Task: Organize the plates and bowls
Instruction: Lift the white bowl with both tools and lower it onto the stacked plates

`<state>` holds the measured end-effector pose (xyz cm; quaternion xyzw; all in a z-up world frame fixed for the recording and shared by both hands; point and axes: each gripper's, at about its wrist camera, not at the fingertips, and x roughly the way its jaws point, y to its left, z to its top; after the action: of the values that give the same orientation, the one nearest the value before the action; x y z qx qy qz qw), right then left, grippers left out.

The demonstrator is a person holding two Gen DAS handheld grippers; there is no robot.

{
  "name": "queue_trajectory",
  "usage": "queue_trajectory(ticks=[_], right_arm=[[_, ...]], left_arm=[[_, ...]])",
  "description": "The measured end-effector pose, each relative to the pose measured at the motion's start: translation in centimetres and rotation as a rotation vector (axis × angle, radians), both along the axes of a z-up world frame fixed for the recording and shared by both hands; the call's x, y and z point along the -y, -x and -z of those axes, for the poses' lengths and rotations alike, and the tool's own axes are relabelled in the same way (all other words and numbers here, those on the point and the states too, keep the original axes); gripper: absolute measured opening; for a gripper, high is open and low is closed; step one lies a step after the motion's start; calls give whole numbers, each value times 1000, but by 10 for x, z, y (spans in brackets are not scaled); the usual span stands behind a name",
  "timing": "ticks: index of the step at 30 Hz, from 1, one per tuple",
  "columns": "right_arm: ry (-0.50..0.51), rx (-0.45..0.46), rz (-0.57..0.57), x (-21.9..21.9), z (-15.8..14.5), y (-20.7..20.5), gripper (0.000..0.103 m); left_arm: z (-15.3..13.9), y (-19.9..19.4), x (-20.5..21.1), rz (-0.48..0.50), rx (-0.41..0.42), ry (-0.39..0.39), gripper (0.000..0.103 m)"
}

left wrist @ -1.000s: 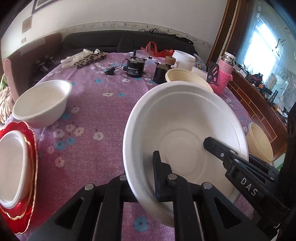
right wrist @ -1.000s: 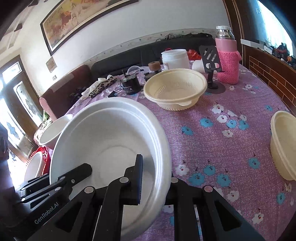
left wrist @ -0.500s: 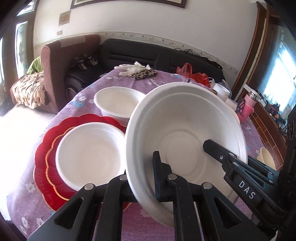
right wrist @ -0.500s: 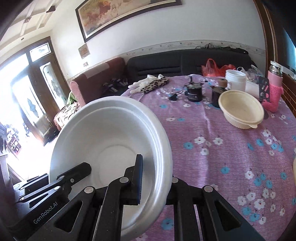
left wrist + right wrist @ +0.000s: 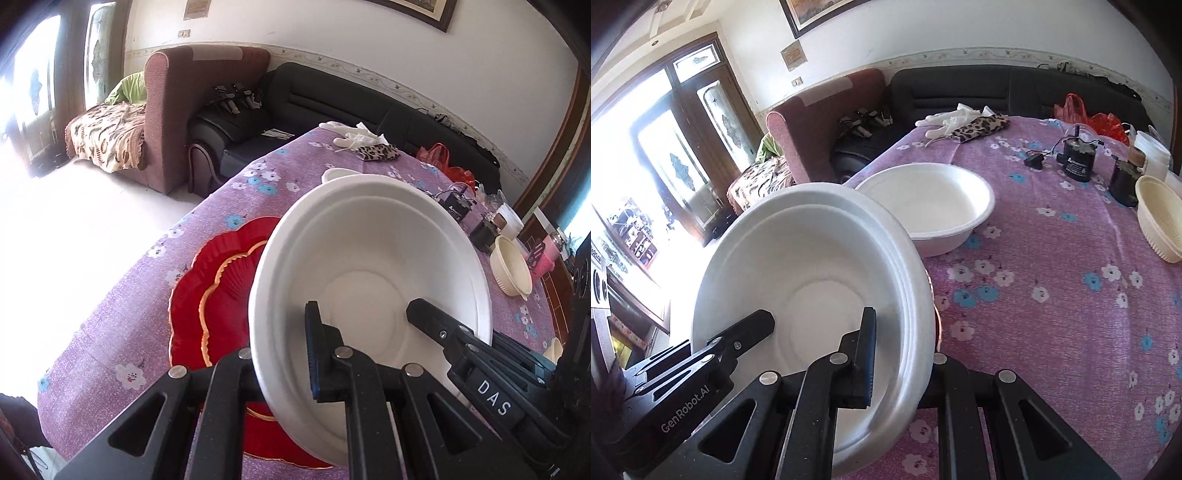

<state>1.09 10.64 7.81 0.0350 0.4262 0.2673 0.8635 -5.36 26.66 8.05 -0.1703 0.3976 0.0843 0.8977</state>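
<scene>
Holding one white bowl [image 5: 369,273] by opposite rims, left gripper [image 5: 284,354] and right gripper [image 5: 901,358] both clamped on it, bowl tilted just above the red plate [image 5: 207,295]. Judging this stacking step underway. Waiting beyond: second white bowl [image 5: 934,206], cream bowl [image 5: 1160,218] further back, both loose on the tablecloth [image 5: 1052,295].

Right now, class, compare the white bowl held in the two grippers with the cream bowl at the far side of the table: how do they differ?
The white bowl is plain white and smooth inside; the cream bowl is yellowish with a ribbed inside. The white bowl is tilted, clamped at its rim by the left gripper and right gripper; the cream bowl sits upright on the tablecloth, ungripped. Both are round, open bowls with nothing visible inside.
</scene>
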Motion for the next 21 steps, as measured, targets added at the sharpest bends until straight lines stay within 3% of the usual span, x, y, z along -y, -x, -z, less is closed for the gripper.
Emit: queue_trajectory(ticks=[10, 12, 14, 17, 19, 21], right_arm=[[50, 0, -20, -26, 9, -8, 14], [62, 21, -27, -29, 8, -6, 14], [76, 50, -6, -29, 5, -4, 15], [58, 51, 8, -26, 3, -5, 33], [49, 74, 30, -21, -2, -2, 56], [40, 107, 47, -16, -9, 3, 62]], left_arm=[[9, -8, -17, -32, -31, 11, 11], [8, -8, -21, -34, -26, 30, 22], [6, -5, -24, -48, -14, 44, 48], [-2, 1, -27, -67, 13, 39, 52], [-8, 5, -29, -74, 28, 45, 58], [-15, 12, -31, -84, 47, 39, 62]])
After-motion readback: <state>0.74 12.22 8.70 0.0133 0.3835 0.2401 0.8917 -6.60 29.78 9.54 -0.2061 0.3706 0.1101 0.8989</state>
